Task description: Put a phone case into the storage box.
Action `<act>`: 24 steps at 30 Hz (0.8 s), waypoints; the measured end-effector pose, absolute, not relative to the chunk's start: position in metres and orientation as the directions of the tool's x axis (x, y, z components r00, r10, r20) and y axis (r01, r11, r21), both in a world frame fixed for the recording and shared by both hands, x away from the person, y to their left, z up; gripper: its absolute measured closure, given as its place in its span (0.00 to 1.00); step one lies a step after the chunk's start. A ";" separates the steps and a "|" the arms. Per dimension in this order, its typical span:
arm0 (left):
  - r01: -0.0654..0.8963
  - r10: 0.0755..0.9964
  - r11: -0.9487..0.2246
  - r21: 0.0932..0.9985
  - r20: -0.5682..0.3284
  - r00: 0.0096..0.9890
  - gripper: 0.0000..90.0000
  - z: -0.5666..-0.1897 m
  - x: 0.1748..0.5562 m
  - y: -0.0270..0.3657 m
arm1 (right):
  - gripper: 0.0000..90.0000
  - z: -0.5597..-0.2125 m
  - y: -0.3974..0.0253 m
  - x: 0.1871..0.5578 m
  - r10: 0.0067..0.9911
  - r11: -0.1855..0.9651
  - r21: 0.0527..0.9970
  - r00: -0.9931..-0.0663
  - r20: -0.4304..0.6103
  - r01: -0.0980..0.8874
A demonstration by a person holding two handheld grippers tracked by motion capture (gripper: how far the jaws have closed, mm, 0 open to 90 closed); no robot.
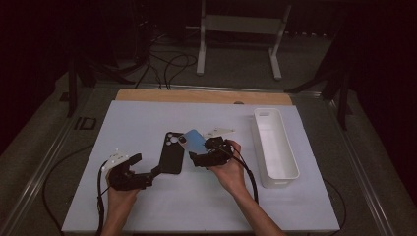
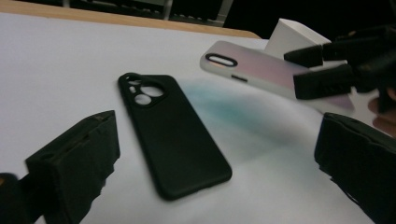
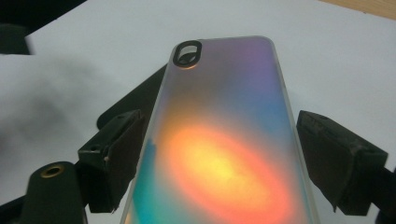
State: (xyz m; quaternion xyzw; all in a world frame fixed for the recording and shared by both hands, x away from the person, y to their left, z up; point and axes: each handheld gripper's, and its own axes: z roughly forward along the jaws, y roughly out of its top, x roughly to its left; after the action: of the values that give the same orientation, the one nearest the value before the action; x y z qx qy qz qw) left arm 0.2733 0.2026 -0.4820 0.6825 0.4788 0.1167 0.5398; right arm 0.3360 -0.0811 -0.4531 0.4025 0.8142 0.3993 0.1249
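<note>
A black phone case lies flat on the white table top, camera cut-out toward the far side. My left gripper stands open just short of its near end; in the left gripper view the black case lies ahead between the spread jaws of the left gripper. My right gripper is shut on an iridescent phone case, held tilted above the table right of the black one. In the right gripper view the iridescent case sits across the right gripper, over part of the black case.
A long white bin stands at the right side of the table; its corner appears behind the held case. A wooden strip runs along the far edge. Cables and a white stand are on the floor beyond.
</note>
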 end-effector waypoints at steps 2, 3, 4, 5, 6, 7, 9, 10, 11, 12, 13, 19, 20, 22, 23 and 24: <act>0.542 0.771 0.045 0.839 -0.375 0.515 0.01 -0.482 0.280 0.197 | 0.19 -0.452 -0.080 0.334 0.753 0.355 0.754 -0.647 0.121 0.554; 0.549 0.766 0.045 0.835 -0.382 0.517 0.01 -0.482 0.283 0.194 | 0.19 -0.452 -0.079 0.333 0.749 0.353 0.757 -0.651 0.124 0.550; 0.561 0.757 0.052 0.826 -0.399 0.518 0.01 -0.482 0.286 0.191 | 0.19 -0.451 -0.079 0.332 0.746 0.354 0.759 -0.655 0.123 0.546; 0.571 0.748 0.056 0.819 -0.413 0.519 0.01 -0.482 0.289 0.189 | 0.19 -0.451 -0.078 0.331 0.743 0.354 0.761 -0.657 0.124 0.544; 0.577 0.743 0.058 0.815 -0.421 0.520 0.01 -0.481 0.291 0.187 | 0.19 -0.450 -0.078 0.330 0.738 0.356 0.764 -0.663 0.124 0.539; 0.581 0.740 0.061 0.811 -0.428 0.519 0.01 -0.481 0.293 0.184 | 0.19 -0.450 -0.077 0.329 0.736 0.357 0.765 -0.666 0.123 0.535; 0.593 0.729 0.069 0.802 -0.447 0.519 0.01 -0.480 0.297 0.181 | 0.19 -0.448 -0.076 0.327 0.728 0.354 0.771 -0.674 0.127 0.529; 0.595 0.722 0.079 0.800 -0.457 0.519 0.01 -0.480 0.299 0.180 | 0.19 -0.448 -0.076 0.327 0.725 0.354 0.774 -0.677 0.127 0.525; 0.600 0.713 0.088 0.796 -0.470 0.520 0.01 -0.480 0.300 0.179 | 0.19 -0.447 -0.076 0.326 0.722 0.353 0.776 -0.679 0.129 0.522; 0.607 0.708 0.092 0.790 -0.480 0.517 0.01 -0.479 0.302 0.179 | 0.19 -0.447 -0.075 0.325 0.721 0.354 0.776 -0.681 0.129 0.522; 0.609 0.708 0.096 0.787 -0.484 0.514 0.01 -0.479 0.303 0.178 | 0.19 -0.446 -0.075 0.324 0.717 0.351 0.779 -0.684 0.132 0.519; 0.617 0.697 0.099 0.781 -0.496 0.517 0.04 -0.475 0.306 0.172 | 0.19 -0.443 -0.071 0.319 0.696 0.342 0.795 -0.703 0.143 0.501; 0.619 0.695 0.100 0.779 -0.500 0.517 0.04 -0.475 0.307 0.170 | 0.19 -0.443 -0.071 0.318 0.692 0.341 0.801 -0.708 0.141 0.492; 0.623 0.693 0.098 0.776 -0.503 0.517 0.04 -0.475 0.308 0.169 | 0.19 -0.442 -0.069 0.316 0.686 0.340 0.805 -0.714 0.142 0.486; 0.626 0.690 0.105 0.773 -0.510 0.514 0.05 -0.475 0.309 0.168 | 0.19 -0.442 -0.069 0.316 0.684 0.338 0.809 -0.716 0.140 0.481; 0.628 0.685 0.108 0.771 -0.516 0.515 0.05 -0.475 0.309 0.169 | 0.19 -0.441 -0.069 0.315 0.685 0.336 0.811 -0.715 0.139 0.479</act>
State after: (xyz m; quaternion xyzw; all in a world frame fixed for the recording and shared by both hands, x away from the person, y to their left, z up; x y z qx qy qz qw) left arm 0.3093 0.1687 -0.4753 0.6673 0.4917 0.0254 0.5589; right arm 0.3154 -0.0691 -0.4414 0.3595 0.8092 0.4504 0.1143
